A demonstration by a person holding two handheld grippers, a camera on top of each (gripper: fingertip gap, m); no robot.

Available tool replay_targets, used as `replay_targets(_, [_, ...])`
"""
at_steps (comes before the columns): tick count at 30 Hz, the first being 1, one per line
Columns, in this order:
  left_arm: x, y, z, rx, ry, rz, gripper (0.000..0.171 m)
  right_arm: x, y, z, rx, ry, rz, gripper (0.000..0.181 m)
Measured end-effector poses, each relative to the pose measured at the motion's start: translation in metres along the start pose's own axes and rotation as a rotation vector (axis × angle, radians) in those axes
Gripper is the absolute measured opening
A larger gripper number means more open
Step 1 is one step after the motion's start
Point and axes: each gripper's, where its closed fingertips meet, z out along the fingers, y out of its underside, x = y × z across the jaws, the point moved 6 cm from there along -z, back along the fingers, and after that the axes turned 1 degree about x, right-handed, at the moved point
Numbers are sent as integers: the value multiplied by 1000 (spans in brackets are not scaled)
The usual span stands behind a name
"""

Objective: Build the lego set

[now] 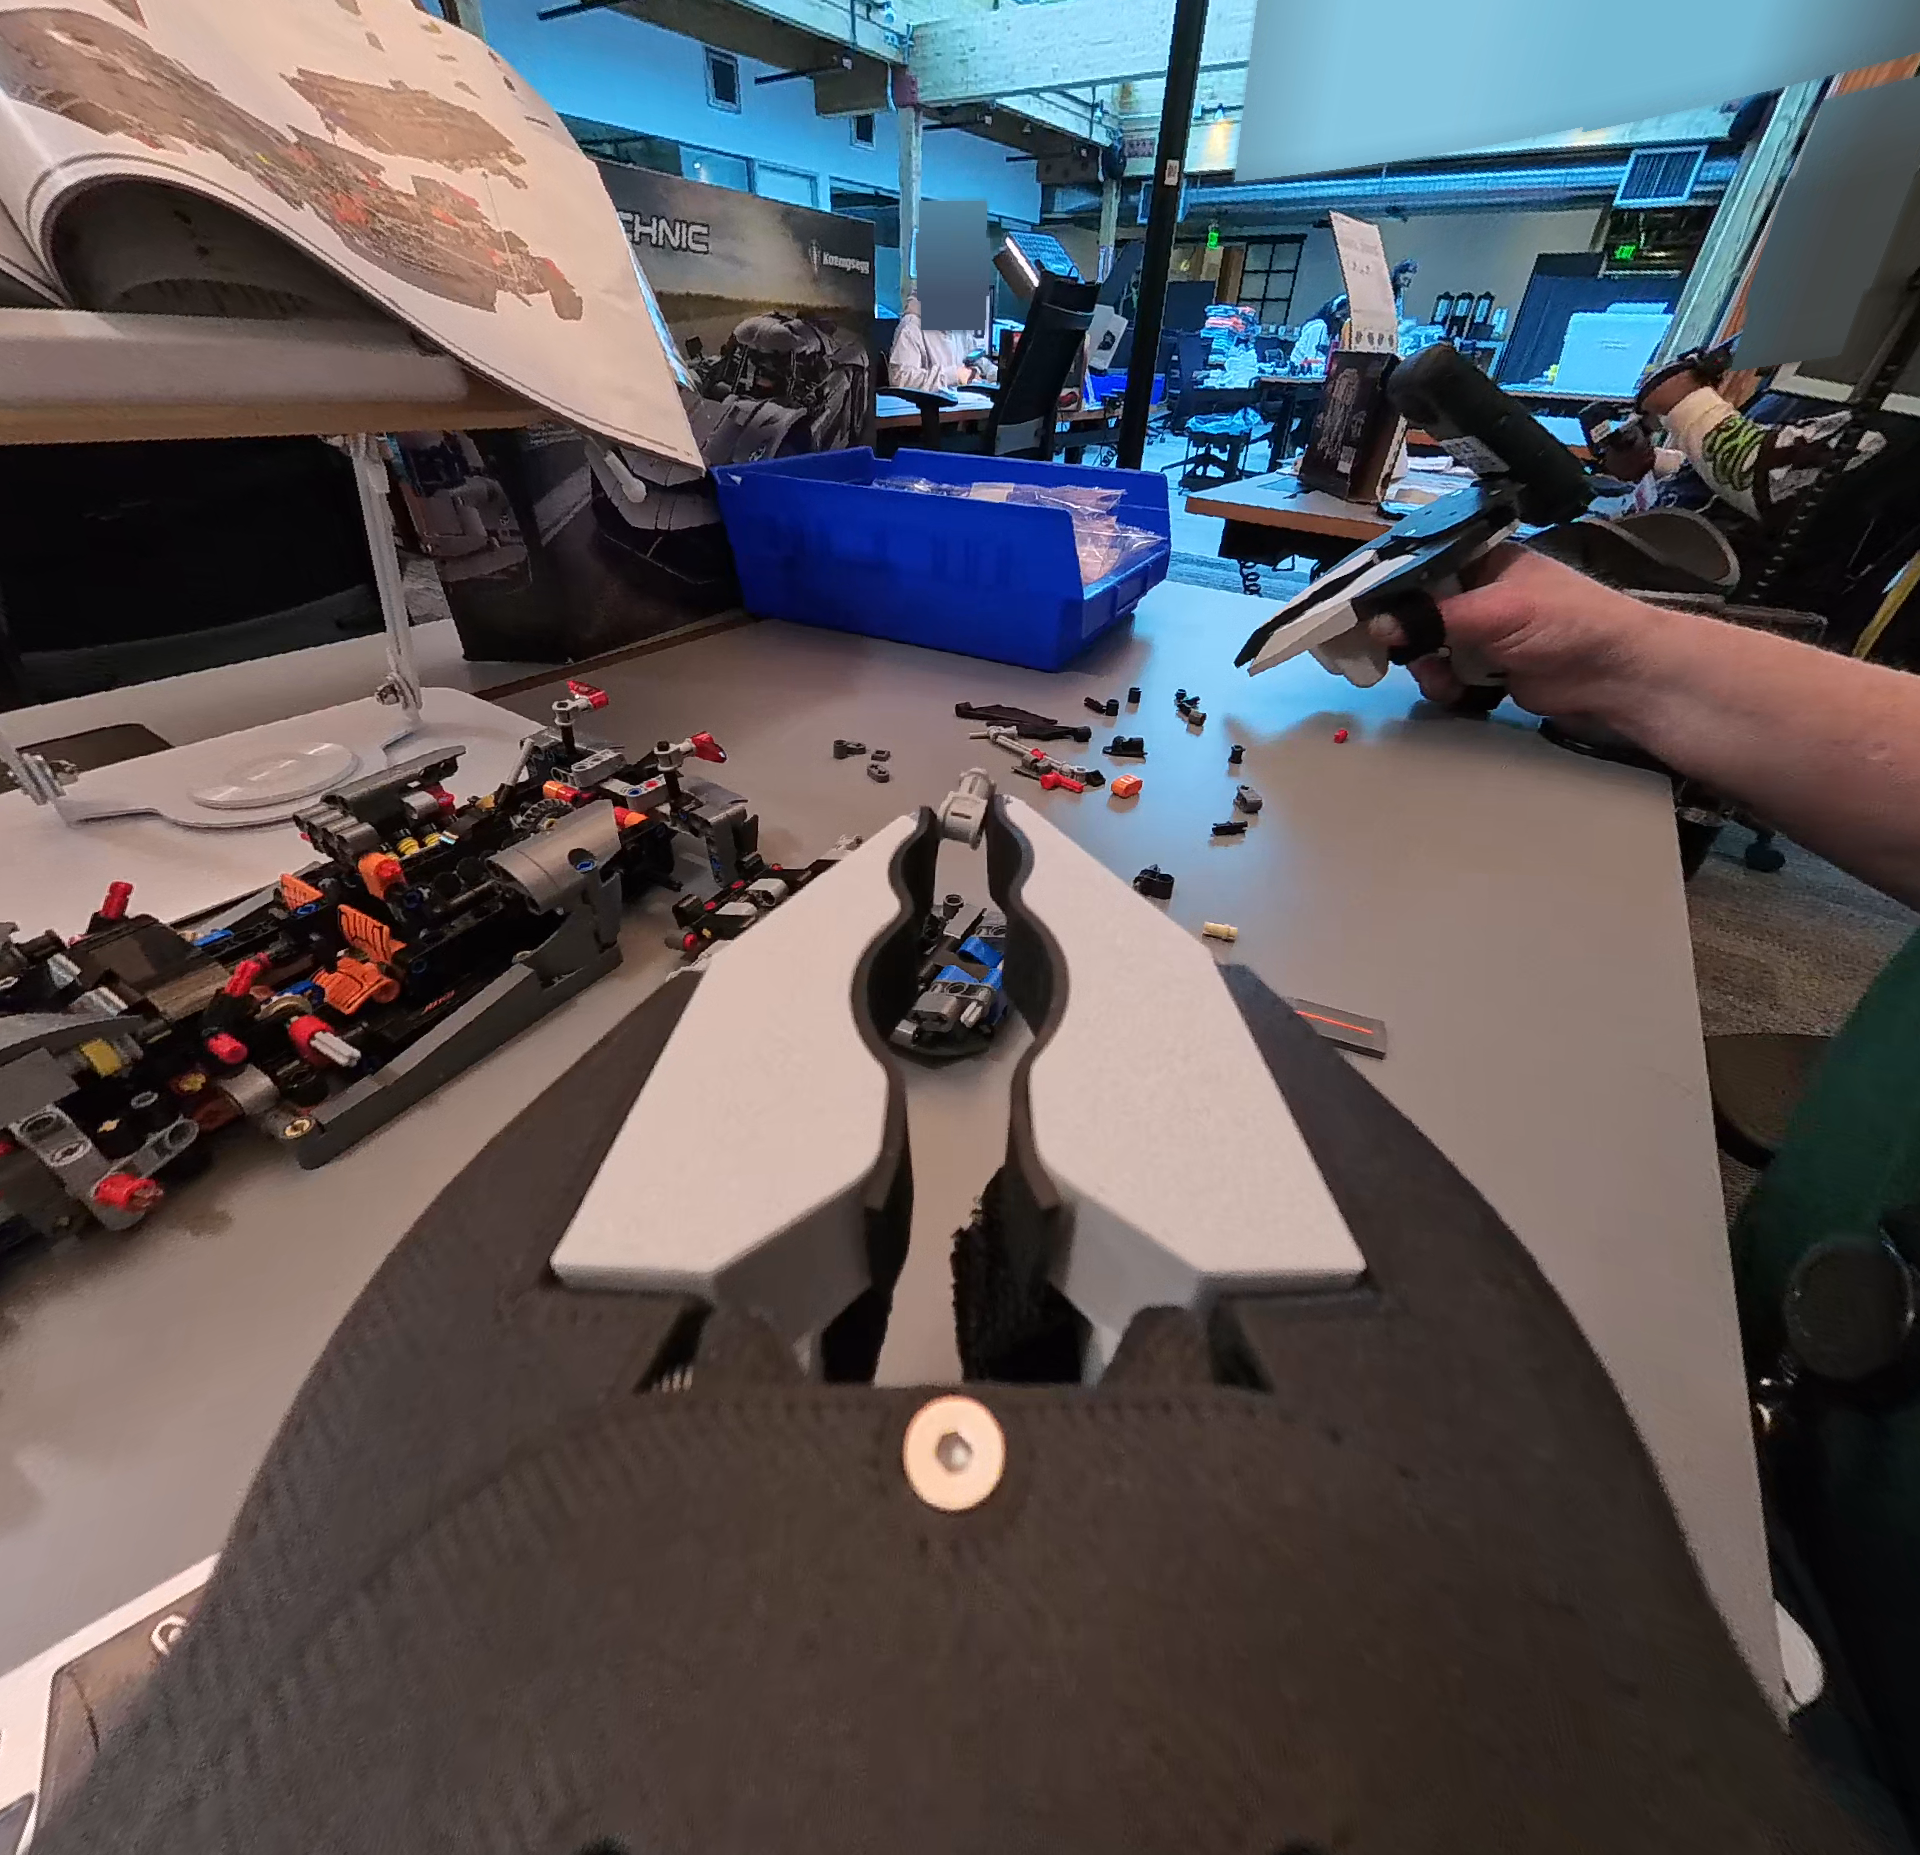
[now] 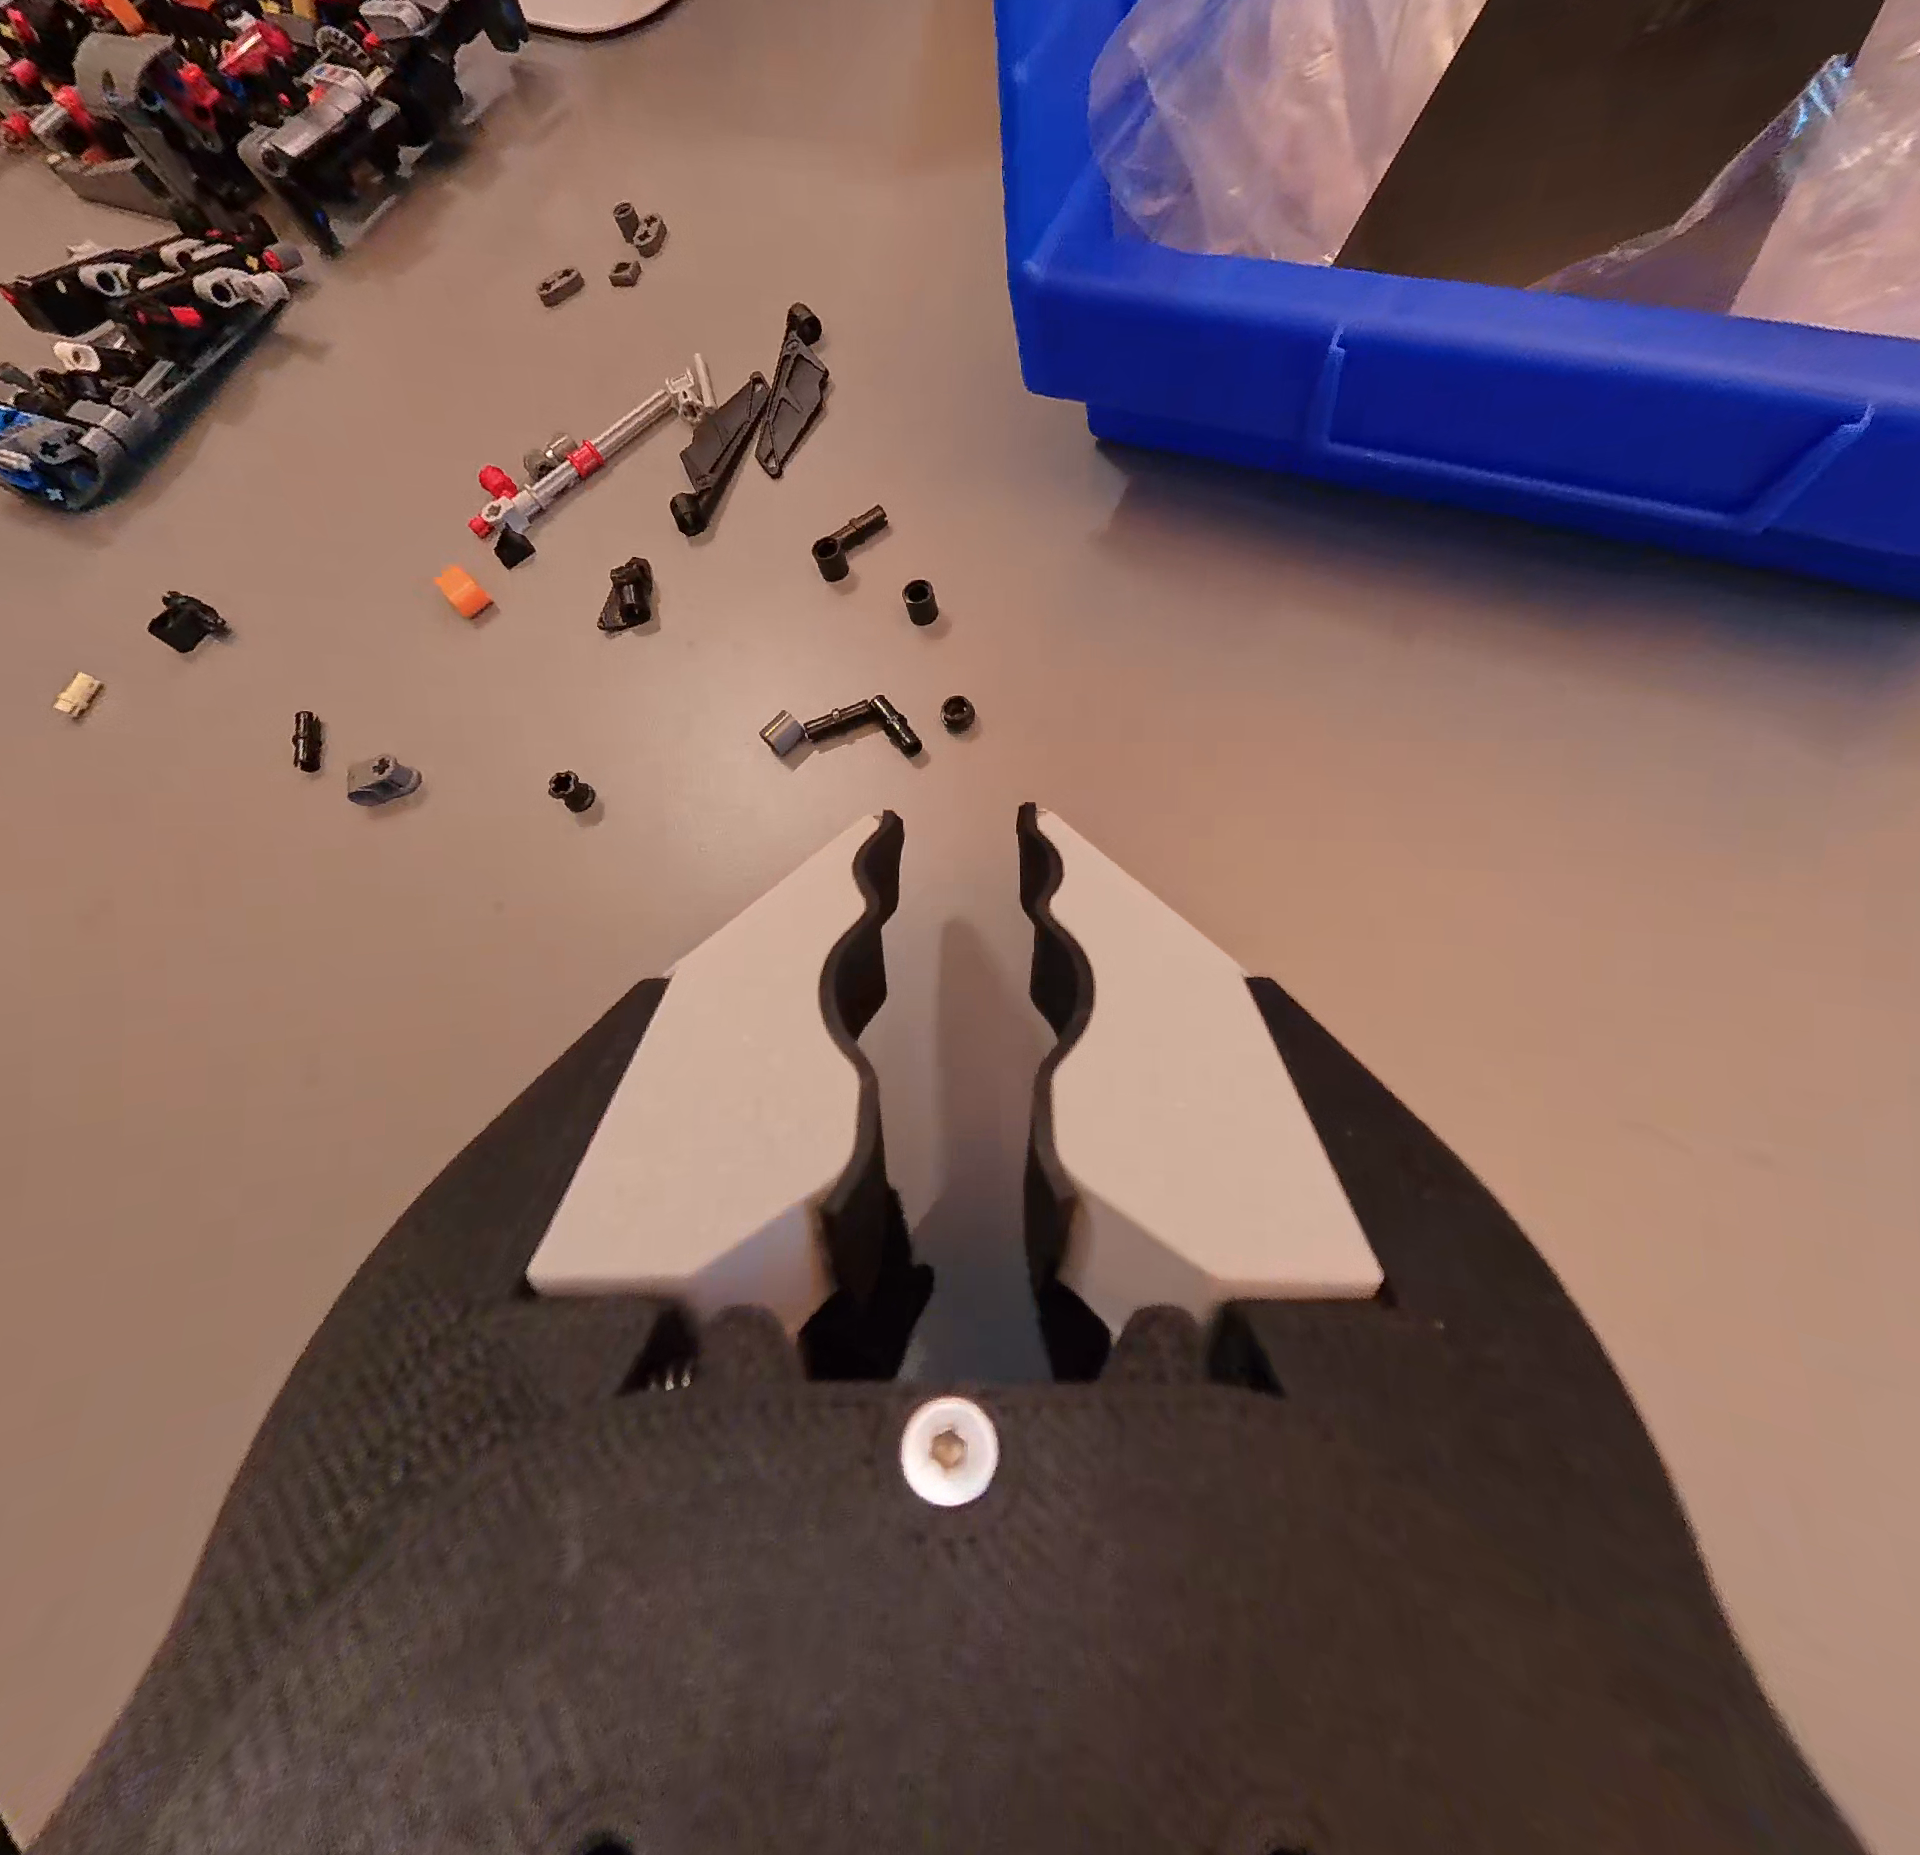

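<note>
My left gripper (image 1: 961, 816) is shut on a small light grey connector piece (image 1: 966, 806) at its tips, held above the table. Below it, seen through the jaw gap, lies a blue and grey sub-assembly (image 1: 961, 990). The large black, red and orange car chassis (image 1: 343, 932) lies on the table to the left; it also shows in the right wrist view (image 2: 208, 112). My right gripper (image 2: 958, 818) is open and empty, just above the table, close behind a black angled pin (image 2: 868, 722) and a black bush (image 2: 957, 712). It shows in the left wrist view (image 1: 1262, 657), held by a hand.
Loose small pieces are scattered mid-table, among them a grey and red axle assembly (image 2: 582, 455), black panels (image 2: 758, 413) and an orange piece (image 2: 464, 592). A blue bin (image 2: 1455, 371) holding plastic bags stands at the back right. An open instruction booklet (image 1: 312, 164) rests on a stand at the left. The tips of one gripper are about 40 cm away from the tips of the other.
</note>
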Motion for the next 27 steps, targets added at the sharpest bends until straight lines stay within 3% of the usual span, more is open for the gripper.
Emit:
replay_targets(14, [0,0,0,-1,0,3,7,-4,8,12,-108,36,-79,21])
replay_targets(27, [1,1,1,-8,0,4,7,-3,7,13,-110,29,-78,20])
